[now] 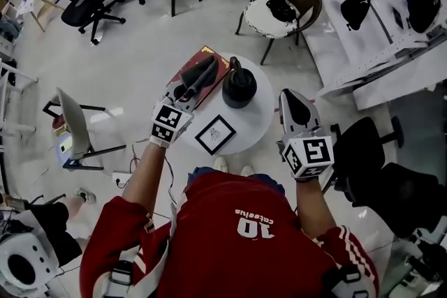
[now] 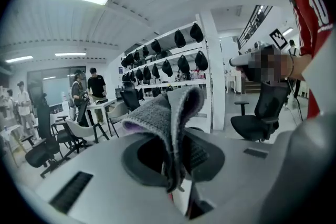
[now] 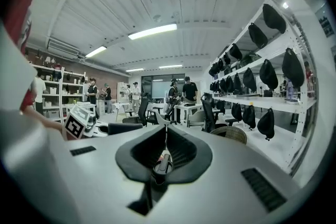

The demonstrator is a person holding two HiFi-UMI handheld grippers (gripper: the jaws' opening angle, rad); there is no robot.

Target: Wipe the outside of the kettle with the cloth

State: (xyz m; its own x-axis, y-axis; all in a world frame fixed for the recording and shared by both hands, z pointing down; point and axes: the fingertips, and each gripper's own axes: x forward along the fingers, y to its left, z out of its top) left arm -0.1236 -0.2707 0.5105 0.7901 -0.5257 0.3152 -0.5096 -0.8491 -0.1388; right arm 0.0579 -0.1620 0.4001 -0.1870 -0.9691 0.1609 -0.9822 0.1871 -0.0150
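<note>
White table [image 1: 262,118] with kettle [image 1: 239,87], red box [image 1: 183,72], card [image 1: 215,134]; cloth [image 2: 163,113] in left tongs [image 1: 208,68]

White number 10 on the person's red shirt [image 1: 237,237], small lettering beside it too blurred to read

Small round white table [image 1: 262,118], black kettle [image 1: 239,87] on top, red board [image 1: 209,56] at far edge, black-framed square card [image 1: 215,134] near front
</note>
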